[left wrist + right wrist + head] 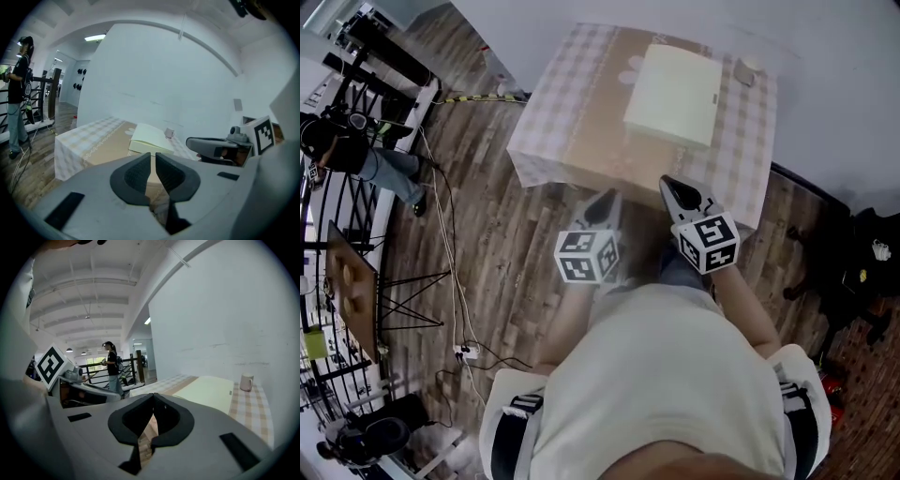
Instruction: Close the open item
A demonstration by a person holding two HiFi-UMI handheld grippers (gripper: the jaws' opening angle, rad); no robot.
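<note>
Closing is judged not yet started. The pale flat box [673, 94] is seen on the counter [572, 141], well ahead of both jaws, untouched. The left gripper [153, 158] jaws are held a narrow gap apart, empty. The right gripper [153, 401] jaws are brought together, empty. Approach and closing remain to be done.

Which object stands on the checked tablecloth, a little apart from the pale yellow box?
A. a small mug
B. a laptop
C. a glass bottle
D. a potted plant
A: a small mug with a handle stands on the tablecloth near a far corner of the pale yellow box; no bottle, plant or laptop is on the table.
</note>
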